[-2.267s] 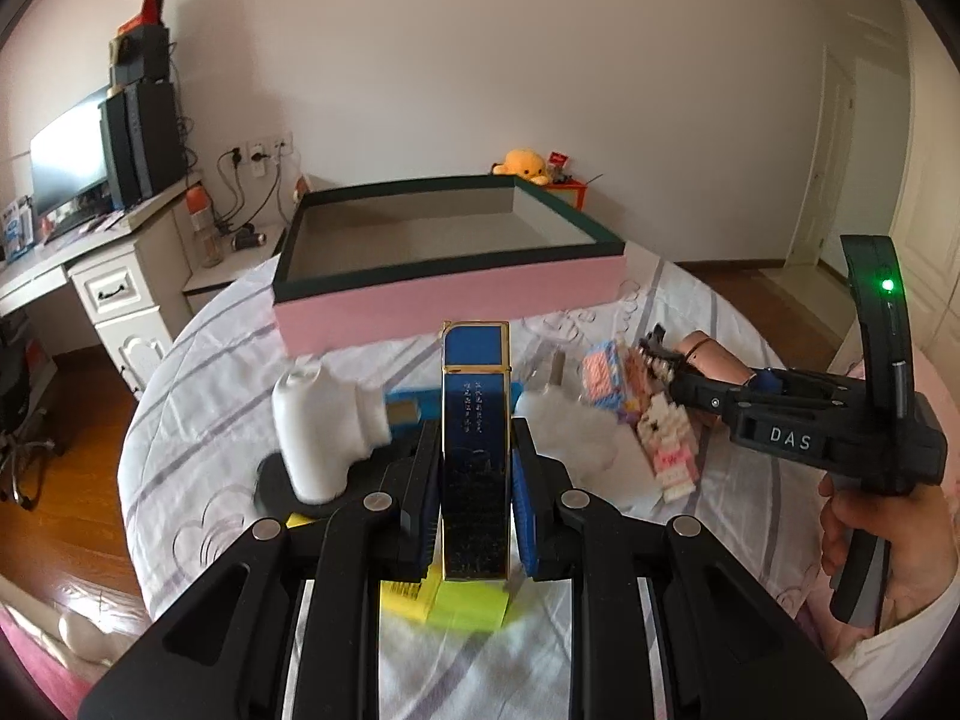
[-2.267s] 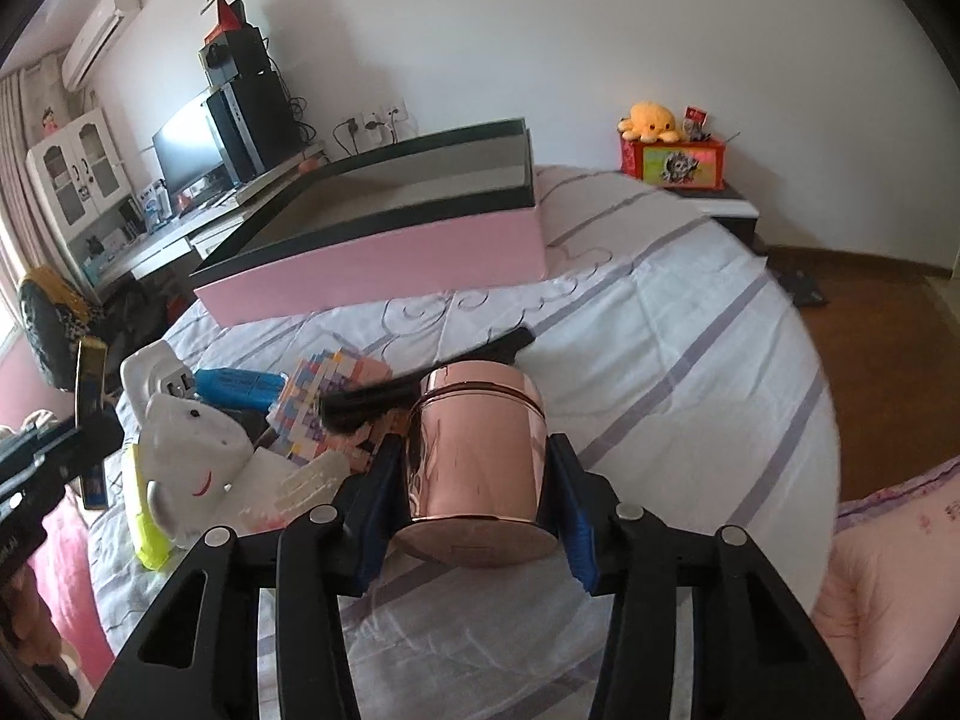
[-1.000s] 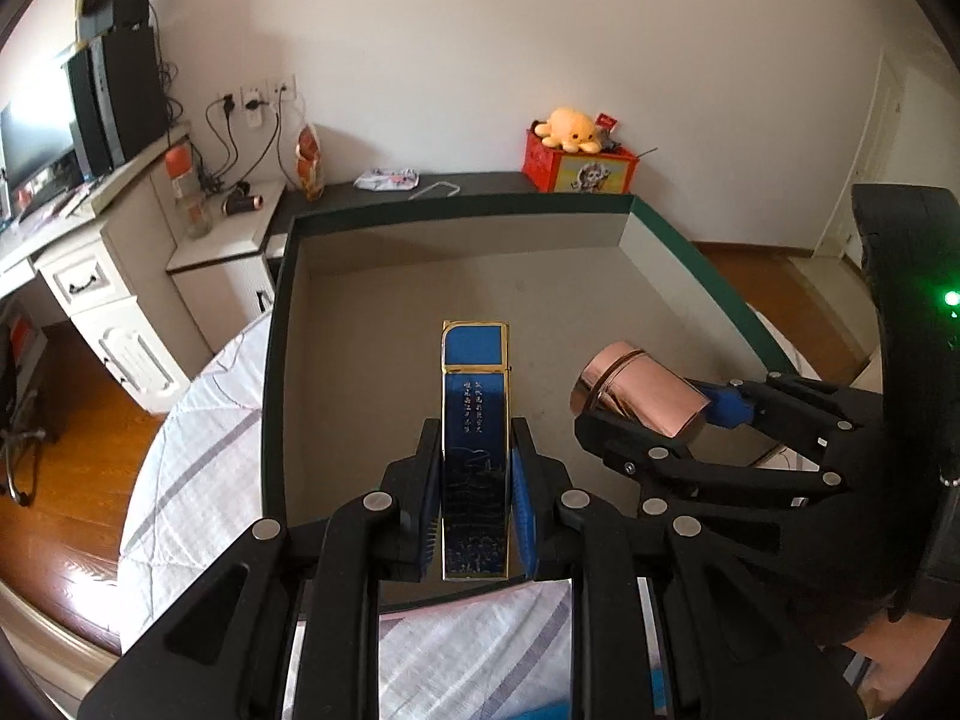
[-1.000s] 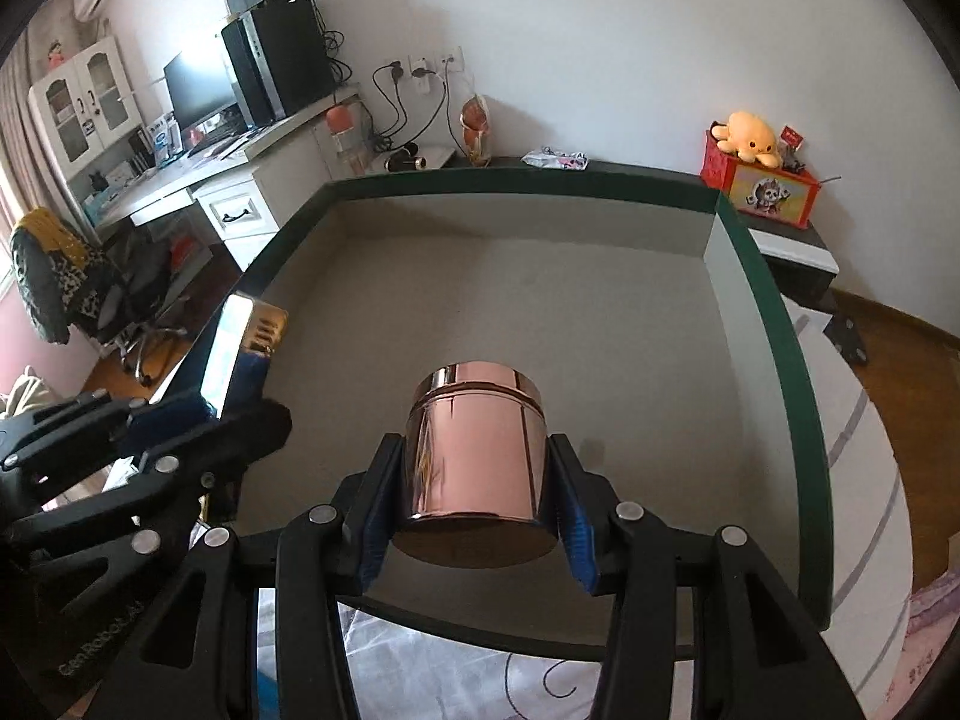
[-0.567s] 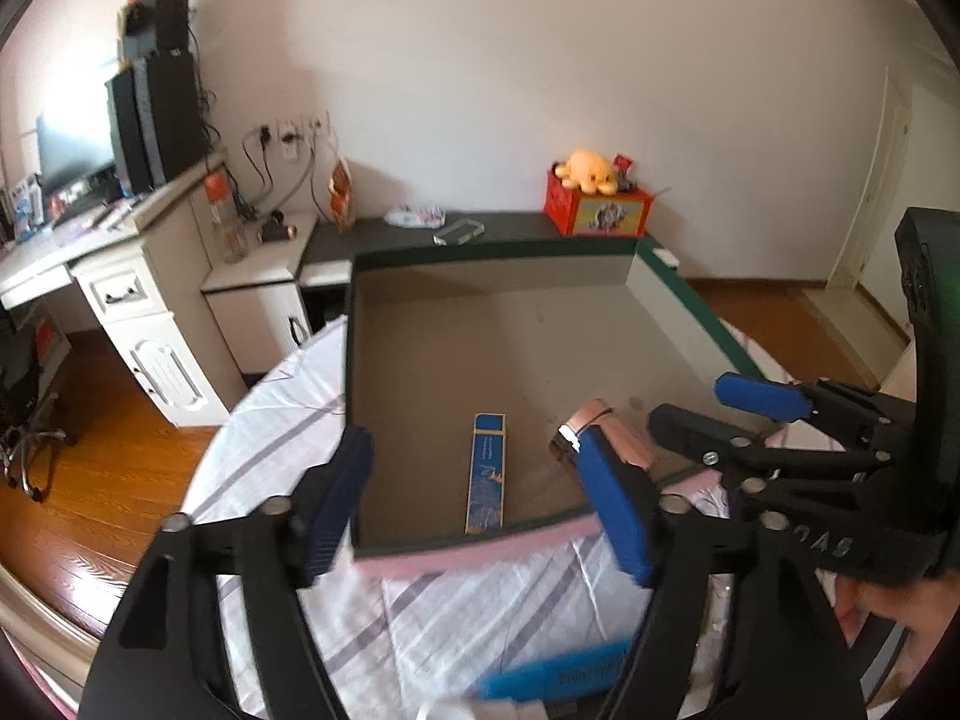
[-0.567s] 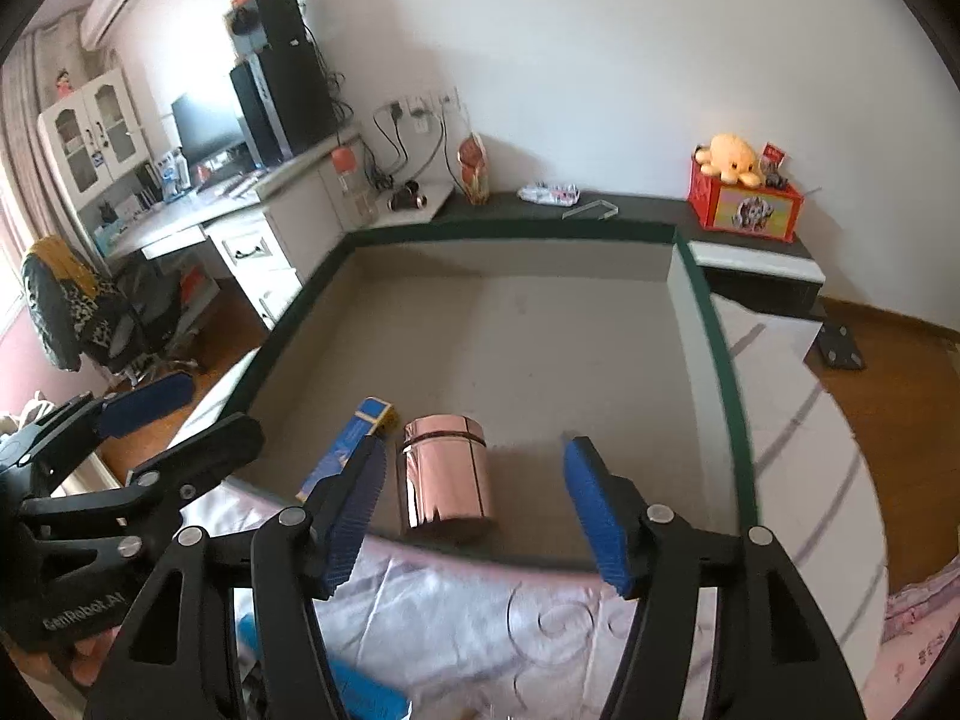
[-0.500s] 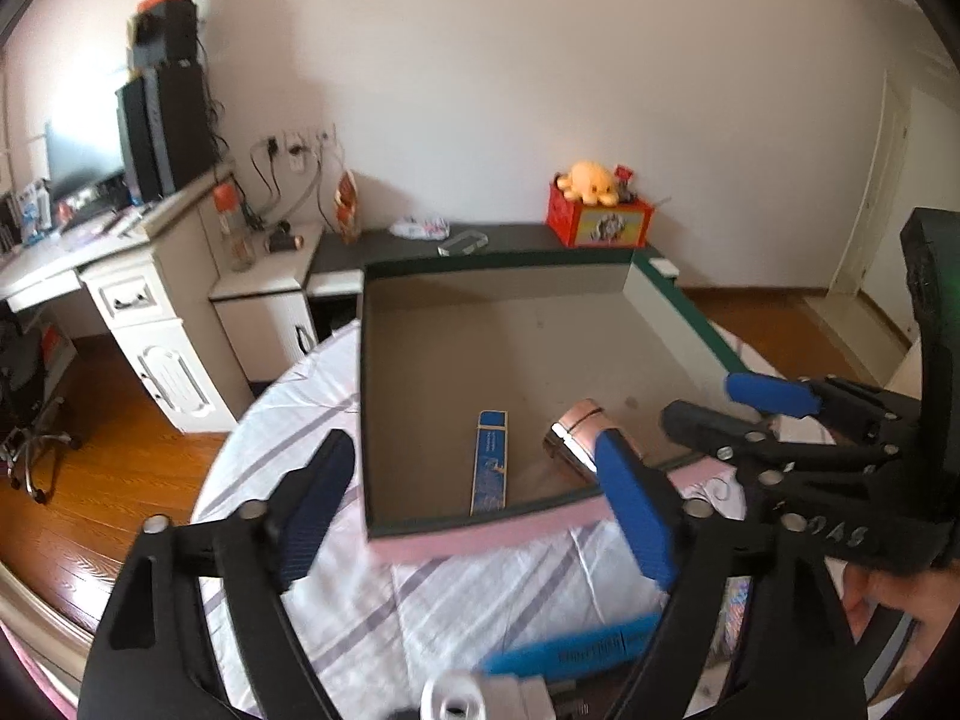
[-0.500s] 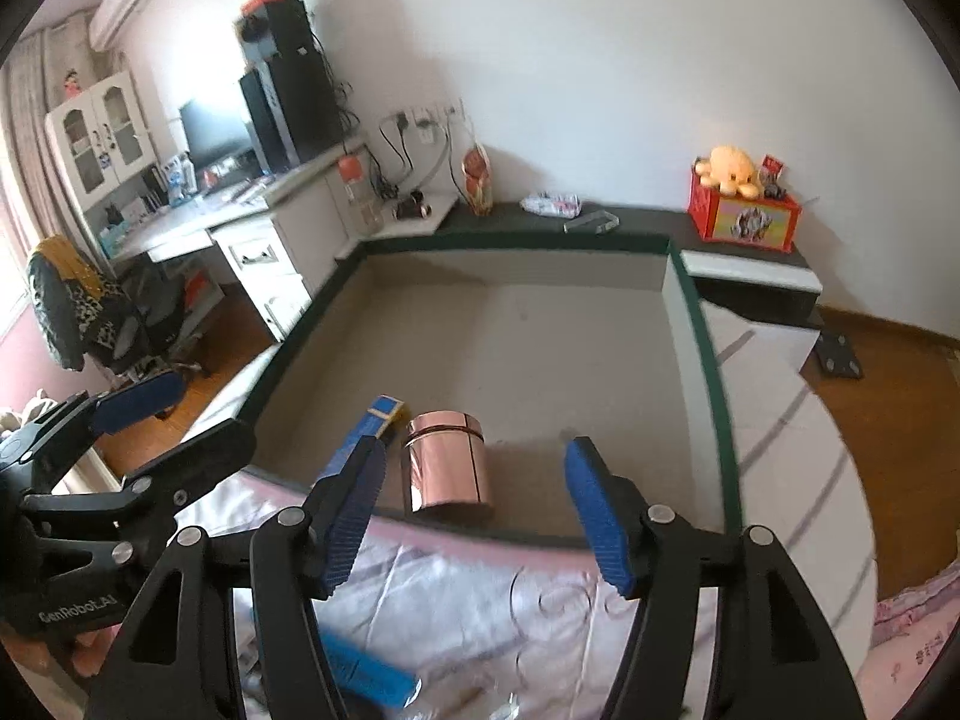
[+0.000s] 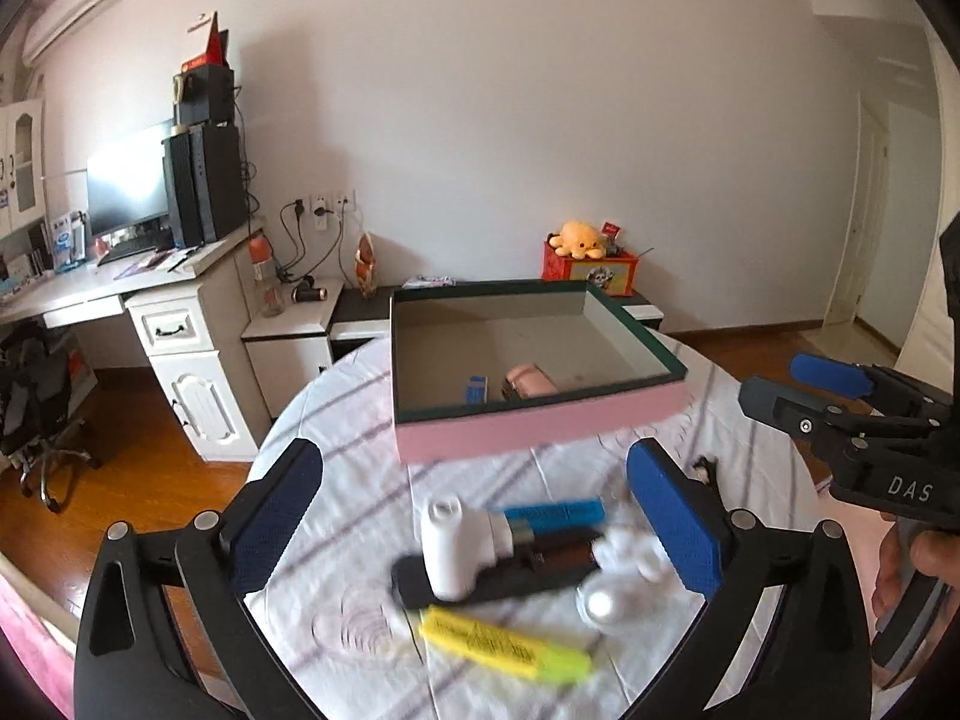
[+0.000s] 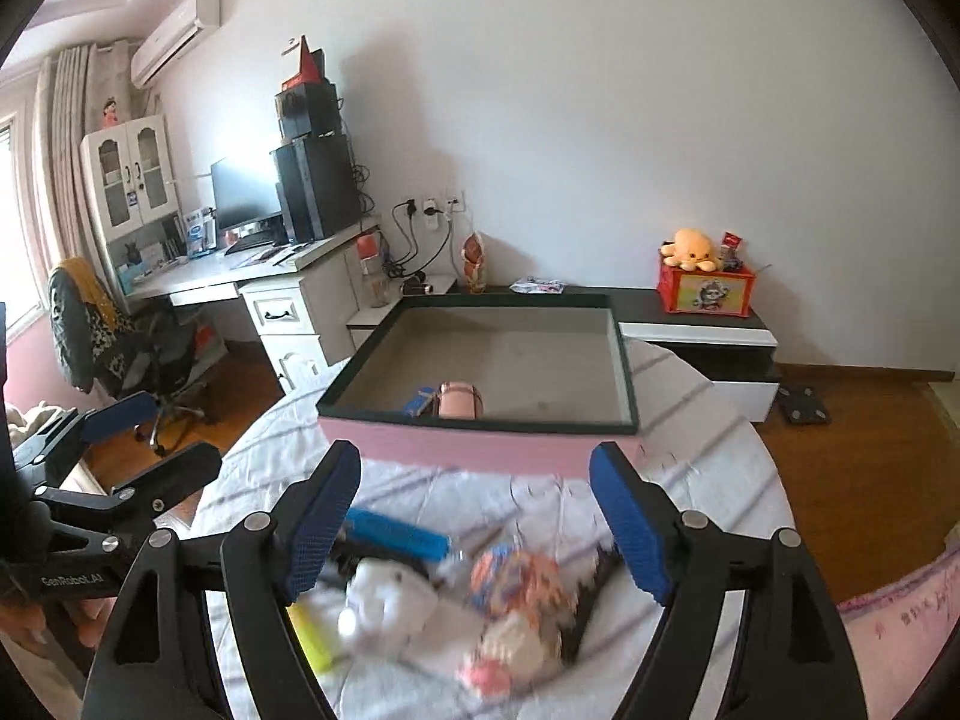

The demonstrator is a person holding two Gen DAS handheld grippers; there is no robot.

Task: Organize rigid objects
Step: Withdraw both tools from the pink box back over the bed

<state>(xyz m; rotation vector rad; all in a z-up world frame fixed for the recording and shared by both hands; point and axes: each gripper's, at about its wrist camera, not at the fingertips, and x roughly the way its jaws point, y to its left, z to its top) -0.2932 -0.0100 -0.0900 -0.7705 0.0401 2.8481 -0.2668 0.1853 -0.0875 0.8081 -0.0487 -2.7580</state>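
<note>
From the left wrist view, the left gripper (image 9: 474, 525) has let go of the slim blue box (image 9: 477, 389) it was clamped on a second ago — its jaws are opening, nothing between the pads, and it now hangs back over the table with the pink tray (image 9: 540, 426) well ahead. The blue box lies flat on the tray floor near the front wall, its long axis running roughly from the near wall toward the far one, and the copper tin (image 9: 528, 381) rests just beside it on its right. On the cloth below are the things not yet sorted: a white bottle (image 9: 459, 546), a blue bar (image 9: 552, 513) and a yellow highlighter (image 9: 504, 645), the last lying aslant. From the right wrist view, the right gripper (image 10: 474, 522) has likewise released the tin, its jaws opening and empty; the tin (image 10: 459, 400) appears to lie on its side, axis across the tray, touching or nearly touching the blue box (image 10: 420, 401). Two items are in — I judge both hands are free for the blurred clutter on the table (image 10: 708, 480).
</note>
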